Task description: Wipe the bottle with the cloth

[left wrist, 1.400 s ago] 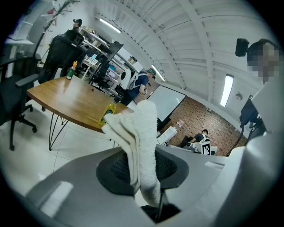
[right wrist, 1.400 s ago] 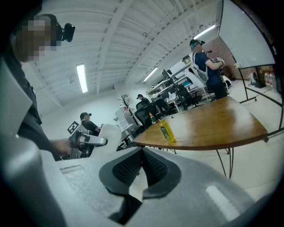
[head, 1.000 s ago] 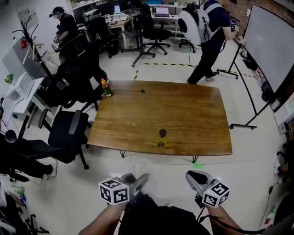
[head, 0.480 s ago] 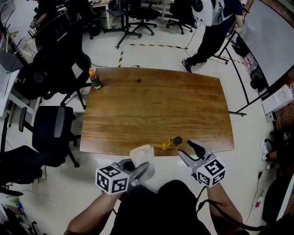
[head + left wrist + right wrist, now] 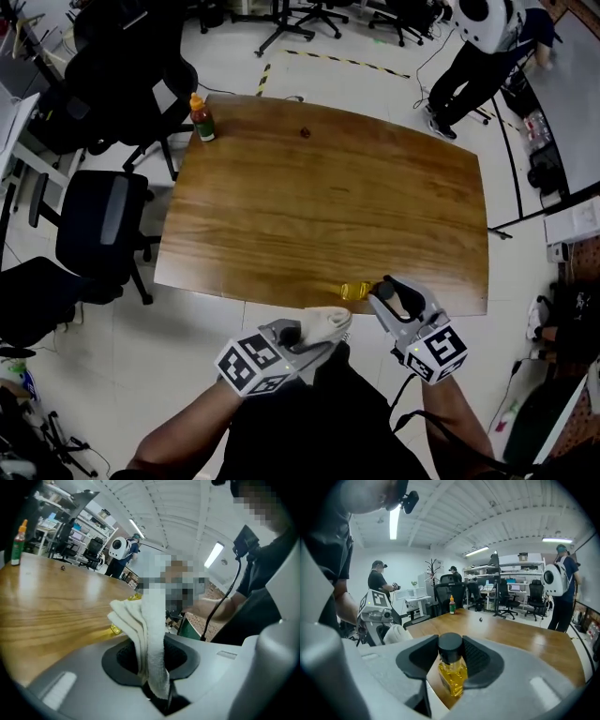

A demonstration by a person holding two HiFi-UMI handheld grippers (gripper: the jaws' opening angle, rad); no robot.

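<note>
A small bottle (image 5: 353, 291) of yellow liquid with a black cap sits at the near edge of the wooden table (image 5: 319, 206). In the right gripper view the bottle (image 5: 452, 677) shows cap up. My right gripper (image 5: 386, 292) (image 5: 451, 654) has just been closing, and its pads now press on the cap. A folded white cloth (image 5: 328, 323) (image 5: 140, 620) is clamped in my left gripper (image 5: 323, 336) (image 5: 151, 657). The cloth sticks out past the fingertips, just left of the bottle and apart from it.
A green bottle with an orange cap (image 5: 202, 117) (image 5: 452, 604) stands at the table's far left corner. A small dark object (image 5: 306, 133) lies near the far edge. Black office chairs (image 5: 98, 225) stand left of the table. A person (image 5: 487, 47) walks beyond it.
My right gripper has come forward to the bottle and now has its cap between the jaws. The left gripper has carried the cloth up beside the bottle at the table edge.
</note>
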